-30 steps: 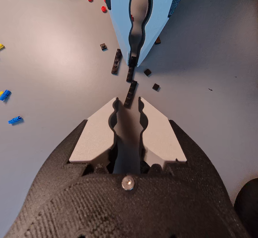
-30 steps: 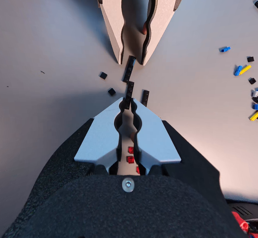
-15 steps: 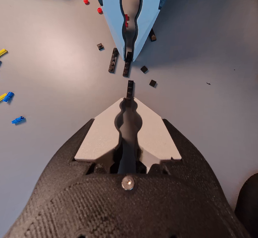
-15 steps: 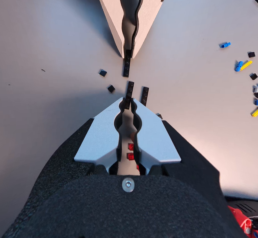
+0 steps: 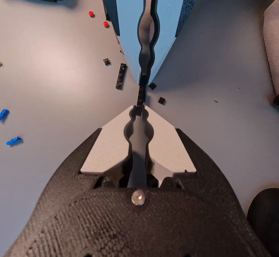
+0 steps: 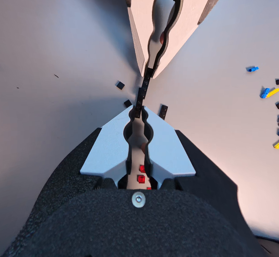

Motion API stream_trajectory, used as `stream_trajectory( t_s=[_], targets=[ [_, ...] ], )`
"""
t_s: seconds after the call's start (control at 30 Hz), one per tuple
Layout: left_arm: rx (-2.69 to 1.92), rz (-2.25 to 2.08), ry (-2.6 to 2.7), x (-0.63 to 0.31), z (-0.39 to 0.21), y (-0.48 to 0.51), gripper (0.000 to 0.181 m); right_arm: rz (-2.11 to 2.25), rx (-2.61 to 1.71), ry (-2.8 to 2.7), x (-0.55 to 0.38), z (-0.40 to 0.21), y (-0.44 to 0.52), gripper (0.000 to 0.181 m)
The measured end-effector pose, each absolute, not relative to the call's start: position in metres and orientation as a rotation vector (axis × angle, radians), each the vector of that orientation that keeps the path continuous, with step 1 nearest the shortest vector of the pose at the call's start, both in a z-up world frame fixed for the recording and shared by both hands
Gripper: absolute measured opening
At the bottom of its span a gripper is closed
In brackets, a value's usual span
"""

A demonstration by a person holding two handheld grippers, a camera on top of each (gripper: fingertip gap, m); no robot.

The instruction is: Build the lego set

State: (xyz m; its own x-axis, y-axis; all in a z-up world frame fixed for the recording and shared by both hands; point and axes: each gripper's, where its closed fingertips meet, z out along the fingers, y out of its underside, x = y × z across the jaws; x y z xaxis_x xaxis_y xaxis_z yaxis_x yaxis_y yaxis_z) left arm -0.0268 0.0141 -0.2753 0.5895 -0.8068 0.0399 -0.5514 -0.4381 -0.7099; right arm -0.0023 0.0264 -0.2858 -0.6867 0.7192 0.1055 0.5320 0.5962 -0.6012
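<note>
Left wrist view: left gripper (image 5: pixel 138 106) jaws pinch a black strip (image 5: pixel 139 104) tip-to-tip with the right gripper (image 5: pixel 143 82) above the counter (image 5: pixel 60 113), loose parts still unbuilt; right wrist view: right gripper's jaws pinch a second strip (image 6: pixel 138 109) overlapping the first, apparently mid-join.

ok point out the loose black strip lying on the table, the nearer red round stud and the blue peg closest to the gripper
black strip (image 5: pixel 121 76), left wrist view, middle of its studded top
red stud (image 5: pixel 106 24), left wrist view, its round top
blue peg (image 5: pixel 13 140), left wrist view, middle of its body
</note>
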Motion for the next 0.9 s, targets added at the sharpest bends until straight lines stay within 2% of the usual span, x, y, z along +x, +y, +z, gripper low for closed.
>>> stream_trajectory(
  t_s=[0.3, 0.53, 0.73, 0.9],
  targets=[
    [-2.232, -0.558, 1.021, -0.025, -0.281, 0.012, 0.005, 0.776, -1.0, -2.486, -0.004, -0.286, 0.024, 0.006],
    [-2.244, -0.563, 1.017, -0.025, -0.281, 0.011, 0.005, 0.843, -0.988, -2.429, -0.009, -0.274, 0.018, 0.013],
    [-2.249, -0.559, 1.018, -0.025, -0.281, 0.01, 0.005, 0.849, -1.011, -2.407, -0.016, -0.277, 0.013, 0.003],
    [-2.255, -0.561, 1.018, -0.025, -0.281, 0.008, 0.005, 0.85, -1.025, -2.403, -0.016, -0.276, 0.014, 0.004]
  ],
)
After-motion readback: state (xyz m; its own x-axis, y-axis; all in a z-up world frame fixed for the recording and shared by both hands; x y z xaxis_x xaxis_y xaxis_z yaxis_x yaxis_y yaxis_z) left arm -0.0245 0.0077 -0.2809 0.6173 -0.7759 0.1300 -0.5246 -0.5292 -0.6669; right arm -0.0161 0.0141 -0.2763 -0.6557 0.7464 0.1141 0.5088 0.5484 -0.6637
